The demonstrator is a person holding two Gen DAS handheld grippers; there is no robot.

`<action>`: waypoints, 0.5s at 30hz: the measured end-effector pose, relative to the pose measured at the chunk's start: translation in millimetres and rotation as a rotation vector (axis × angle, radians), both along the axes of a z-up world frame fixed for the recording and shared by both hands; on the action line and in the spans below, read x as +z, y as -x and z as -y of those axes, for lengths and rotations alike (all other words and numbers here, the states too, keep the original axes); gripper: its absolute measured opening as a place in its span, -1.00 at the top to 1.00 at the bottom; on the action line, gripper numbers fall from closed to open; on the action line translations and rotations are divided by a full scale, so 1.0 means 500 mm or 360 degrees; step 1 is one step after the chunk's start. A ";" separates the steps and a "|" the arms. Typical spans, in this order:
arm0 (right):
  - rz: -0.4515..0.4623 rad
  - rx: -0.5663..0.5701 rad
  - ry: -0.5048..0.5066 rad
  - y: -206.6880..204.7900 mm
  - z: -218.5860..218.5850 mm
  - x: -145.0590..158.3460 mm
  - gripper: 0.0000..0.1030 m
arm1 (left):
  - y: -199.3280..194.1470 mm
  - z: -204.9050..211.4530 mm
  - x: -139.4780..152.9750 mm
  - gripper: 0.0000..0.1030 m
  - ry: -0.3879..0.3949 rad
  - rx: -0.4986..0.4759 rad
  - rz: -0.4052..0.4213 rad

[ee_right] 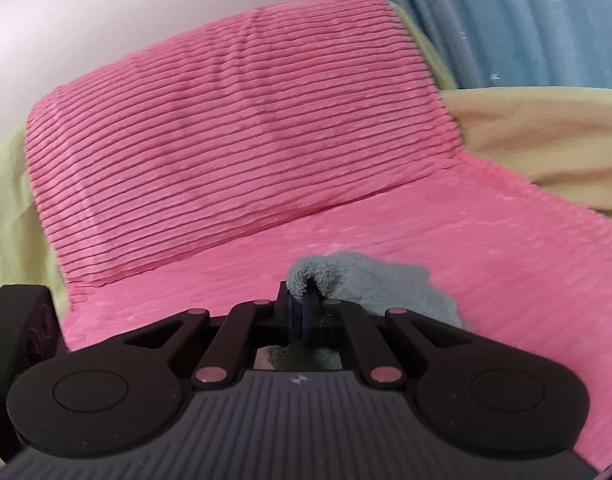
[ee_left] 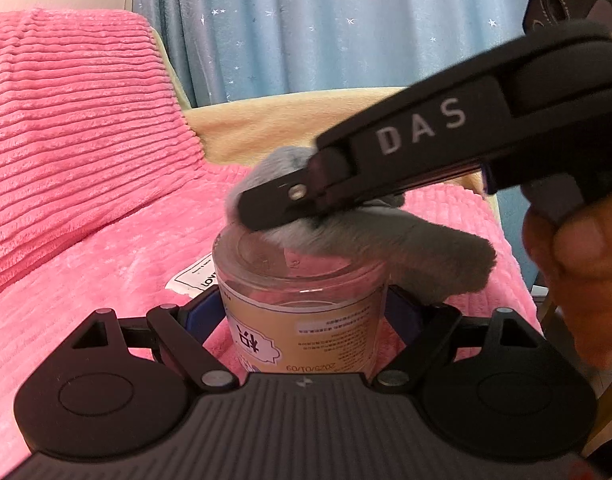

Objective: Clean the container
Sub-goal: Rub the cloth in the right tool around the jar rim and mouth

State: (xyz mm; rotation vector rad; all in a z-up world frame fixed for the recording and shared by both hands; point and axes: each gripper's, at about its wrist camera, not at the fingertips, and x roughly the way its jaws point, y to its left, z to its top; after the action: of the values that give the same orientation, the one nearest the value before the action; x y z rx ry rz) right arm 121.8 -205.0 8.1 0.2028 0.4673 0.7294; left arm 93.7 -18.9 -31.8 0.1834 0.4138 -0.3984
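Clear plastic container (ee_left: 302, 304) with a tan label, held upside down between the fingers of the left gripper (ee_left: 302, 316) above a pink blanket (ee_left: 106, 272). Right gripper (ee_left: 274, 208) — clamped on a grey cloth (ee_left: 425, 256) — presses the cloth against the container's upturned base; a hand (ee_left: 577, 256) holds its handle.

My gripper's frame hides the jar's (ee_left: 302, 320) base. Above its rim, the grey cloth (ee_left: 369, 240) is motion-blurred.
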 end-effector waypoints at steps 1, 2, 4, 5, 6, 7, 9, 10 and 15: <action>-0.0011 -0.0013 -0.0001 0.000 0.009 0.001 0.97 | 0.000 0.000 0.001 -0.65 0.0001 -0.0002 -0.0001; -0.0020 -0.0015 -0.0001 0.001 0.016 0.001 0.97 | -0.001 0.000 0.001 -0.65 0.0001 -0.0005 0.0000; -0.0031 -0.0010 0.0000 0.006 0.028 0.001 0.97 | -0.001 0.000 0.002 -0.65 0.0002 -0.0007 0.0000; -0.0037 -0.0003 0.0000 0.010 0.033 0.001 0.97 | -0.001 -0.001 0.002 -0.65 0.0005 -0.0007 -0.0002; -0.0042 0.0004 -0.0001 0.014 0.037 0.001 0.97 | -0.001 -0.001 0.002 -0.65 0.0007 -0.0007 -0.0003; -0.0048 0.0011 0.0000 0.019 0.039 0.001 0.97 | -0.002 -0.001 0.002 -0.65 0.0008 -0.0007 -0.0003; -0.0060 0.0039 -0.0002 0.030 0.040 0.002 0.96 | -0.002 -0.001 0.002 -0.65 0.0010 -0.0006 -0.0003; -0.0068 0.0061 -0.0007 0.036 0.040 0.002 0.96 | -0.001 0.000 0.002 -0.65 0.0011 -0.0005 -0.0004; -0.0123 0.0147 -0.0077 0.049 0.025 -0.004 0.96 | 0.007 0.005 0.002 -0.65 0.0006 -0.0002 0.0000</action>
State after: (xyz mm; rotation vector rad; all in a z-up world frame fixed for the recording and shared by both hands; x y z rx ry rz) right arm 97.1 -217.3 6.3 0.2568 0.5353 0.8258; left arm 90.2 -21.3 -30.9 0.1803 0.4132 -0.4006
